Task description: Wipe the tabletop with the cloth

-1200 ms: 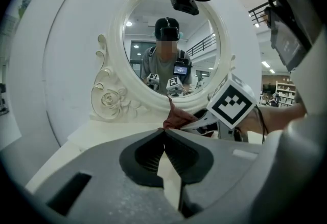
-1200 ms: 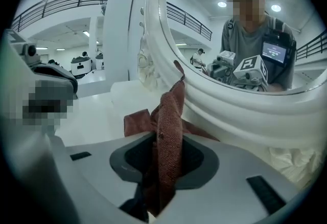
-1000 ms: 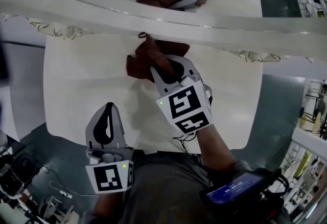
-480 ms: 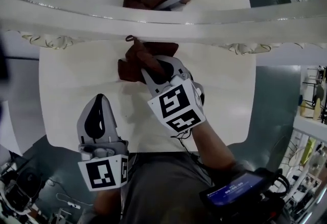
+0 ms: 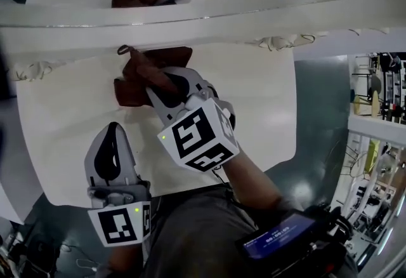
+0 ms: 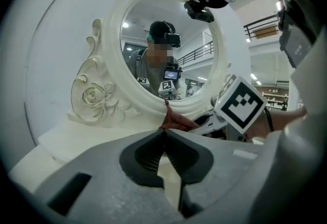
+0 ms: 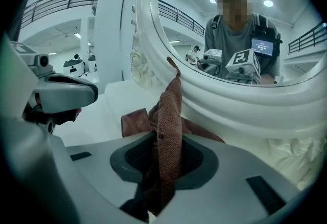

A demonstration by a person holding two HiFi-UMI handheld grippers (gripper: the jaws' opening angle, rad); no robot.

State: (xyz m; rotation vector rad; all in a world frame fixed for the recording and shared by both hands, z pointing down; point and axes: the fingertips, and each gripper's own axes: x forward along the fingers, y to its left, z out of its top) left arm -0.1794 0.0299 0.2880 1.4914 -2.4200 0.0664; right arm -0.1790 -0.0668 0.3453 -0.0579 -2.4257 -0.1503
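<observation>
Pressure matters: the cloth [image 5: 136,73], pinched in the right gripper [image 5: 162,85], stands bunched at the far edge of the table [image 5: 266,99] against the mirror frame [image 5: 190,19]. It wants flattening, then sweeping nearward. The left gripper [image 5: 114,137], jaws pressed together on nothing, hovers near left.

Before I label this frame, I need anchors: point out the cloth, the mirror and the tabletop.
Cloth [image 7: 168,115], right gripper view: raised fold.
Mirror [image 6: 92,96], left gripper view: carved rose on frame.
Tabletop [image 5: 263,105], head view: bare right part.
</observation>
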